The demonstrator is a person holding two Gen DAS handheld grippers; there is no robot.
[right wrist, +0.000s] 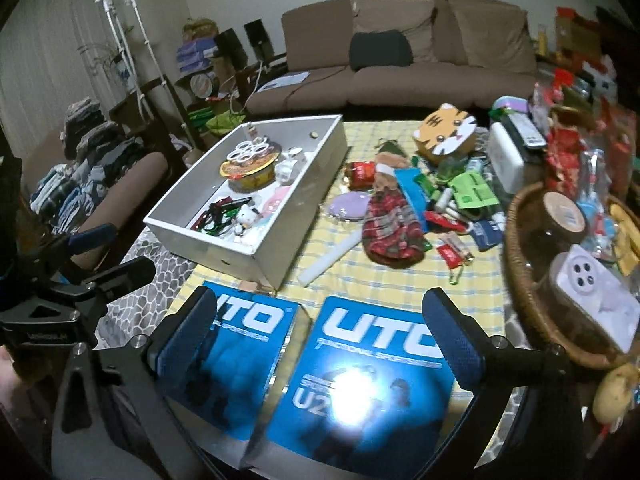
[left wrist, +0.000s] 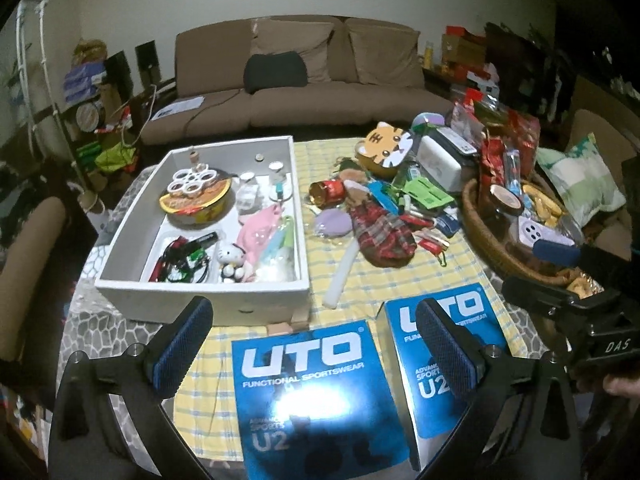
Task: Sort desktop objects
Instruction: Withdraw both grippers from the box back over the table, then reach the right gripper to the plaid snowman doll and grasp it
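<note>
Both claws wide open, gripping nothing: left gripper, right gripper. White candle stick lying flat, long axis slanting toward plaid stocking.

Two blue UTO boxes lie side by side right under my wide-open jaws, blocking the near edge; beyond them a strip of bare checked cloth gives me room to pass; a white candle stick lies across it; the white tray walls off the left; the wicker basket crowds the right; the clutter heap around the plaid stocking bars the middle.
</note>
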